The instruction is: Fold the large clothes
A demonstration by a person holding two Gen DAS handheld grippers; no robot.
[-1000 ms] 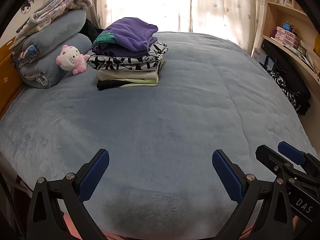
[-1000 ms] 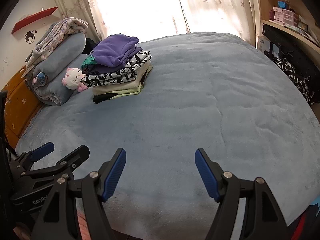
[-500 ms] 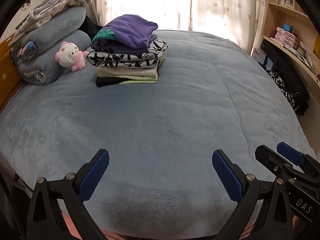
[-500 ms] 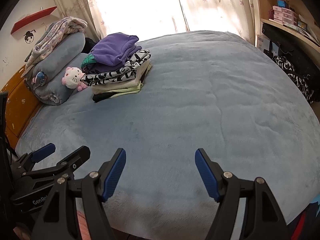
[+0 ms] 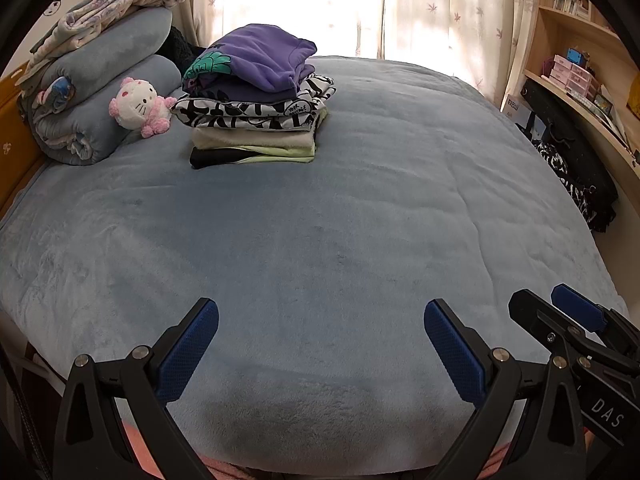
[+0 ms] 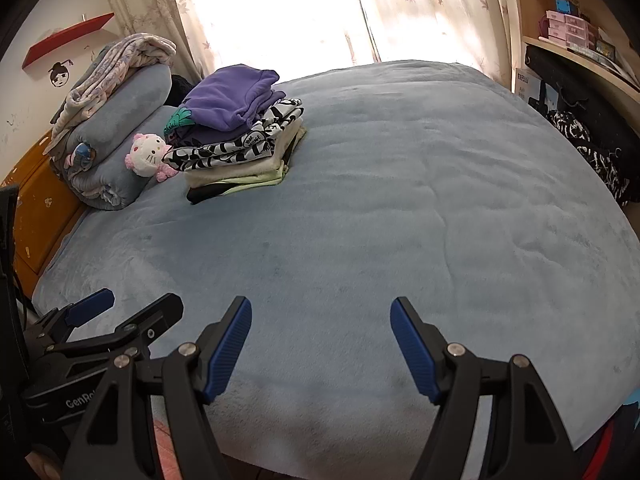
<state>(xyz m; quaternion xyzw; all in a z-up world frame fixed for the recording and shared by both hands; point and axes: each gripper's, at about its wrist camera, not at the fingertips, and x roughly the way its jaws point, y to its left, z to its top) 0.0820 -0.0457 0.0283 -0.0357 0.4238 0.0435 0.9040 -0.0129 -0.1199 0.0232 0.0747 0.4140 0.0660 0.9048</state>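
A stack of folded clothes (image 5: 256,112) (image 6: 240,140), with a purple garment on top and a black-and-white one under it, rests at the far left of the blue bed cover (image 5: 340,220) (image 6: 380,200). My left gripper (image 5: 320,324) hangs open over the near edge of the bed, nothing between its blue pads. My right gripper (image 6: 320,320) is open too, beside it on the right, also holding nothing. Each gripper shows at the edge of the other's view. Both are far from the stack.
Rolled blue bedding with a pale blanket on top (image 5: 100,80) and a pink-and-white plush toy (image 5: 138,106) lie left of the stack by the wooden headboard (image 6: 40,208). Shelves and dark bags (image 5: 572,152) stand along the right side. Curtains (image 5: 420,8) hang behind the bed.
The left wrist view has drifted slightly, so the stack and bedding sit a little lower and further right in it. The grippers stay open and in place.
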